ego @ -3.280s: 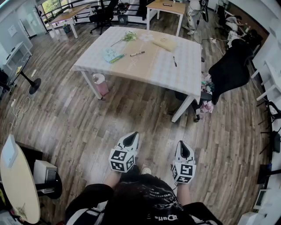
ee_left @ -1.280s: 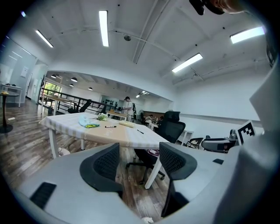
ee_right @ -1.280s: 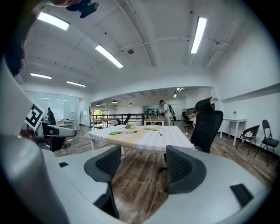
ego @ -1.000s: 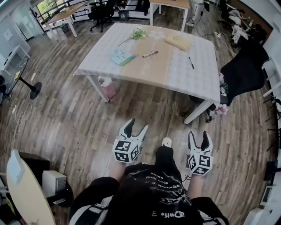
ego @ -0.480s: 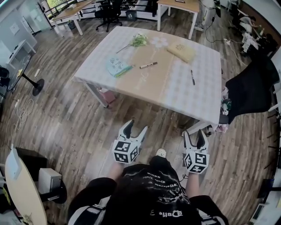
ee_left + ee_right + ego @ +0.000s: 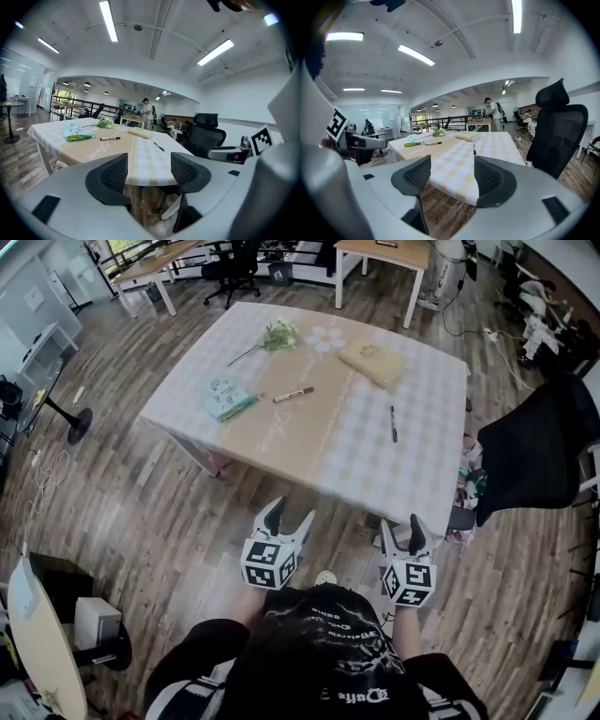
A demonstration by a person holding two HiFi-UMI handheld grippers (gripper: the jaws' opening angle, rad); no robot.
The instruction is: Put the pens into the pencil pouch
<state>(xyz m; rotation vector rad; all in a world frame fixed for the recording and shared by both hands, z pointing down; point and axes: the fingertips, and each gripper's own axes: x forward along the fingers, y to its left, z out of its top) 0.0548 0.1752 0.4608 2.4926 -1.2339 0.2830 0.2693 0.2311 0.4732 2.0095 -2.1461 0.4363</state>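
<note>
The cloth-covered table (image 6: 427, 390) is white-and-cream checked with a plain tan middle band, above a grey-brown wood-plank floor (image 6: 141, 512). On it lie a beige flat fabric pouch (image 6: 372, 362) at one o'clock, a slim black pen (image 6: 393, 424) at three, a white dark-capped marker (image 6: 293, 395) at centre and a teal-and-green packet (image 6: 225, 399) at nine.

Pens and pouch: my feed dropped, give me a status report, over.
Left gripper open, empty. Right gripper open, empty, jaws just eased inward. Marker, black pen, tan pouch lie apart on table. Nothing in the way.
</note>
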